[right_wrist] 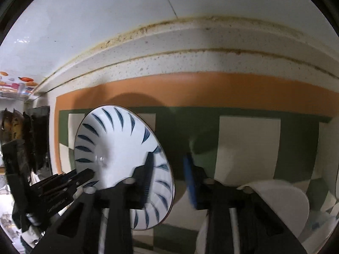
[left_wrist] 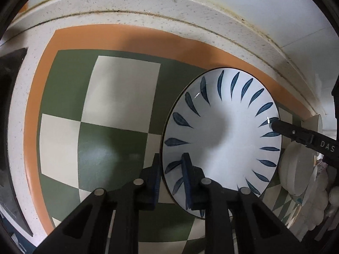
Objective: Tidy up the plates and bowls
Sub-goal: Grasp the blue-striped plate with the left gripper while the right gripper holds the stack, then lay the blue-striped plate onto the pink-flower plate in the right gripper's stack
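The risk here is a slip. The left tongs (left_wrist: 171,169) are clamped on the near rim of the plate (left_wrist: 222,131), one pad under the edge and one on top, and that's a tiny bite on glossy glazed ceramic. The plate looks lifted off the mat (left_wrist: 118,89) and tilted, with its shadow falling on the mat, so any twist of the wrist could let it pivot out and drop.

The right tongs (right_wrist: 168,167) straddle the opposite rim, but they look apart: the blue pad is blurred and seems to sit just off the edge, so it probably isn't bearing any weight yet. If it closes off-centre it could knock the plate out of the left grip. There's also a stack of plain white dishes (right_wrist: 281,199) just beside it, so a swing that way could clip them.

The plate itself is round, shallow and white, with a ring of dark blue leaf strokes around the rim and a thin dark edge. It hangs over the green-and-cream checked mat on the speckled tabletop (left_wrist: 18,110), close to the back wall.
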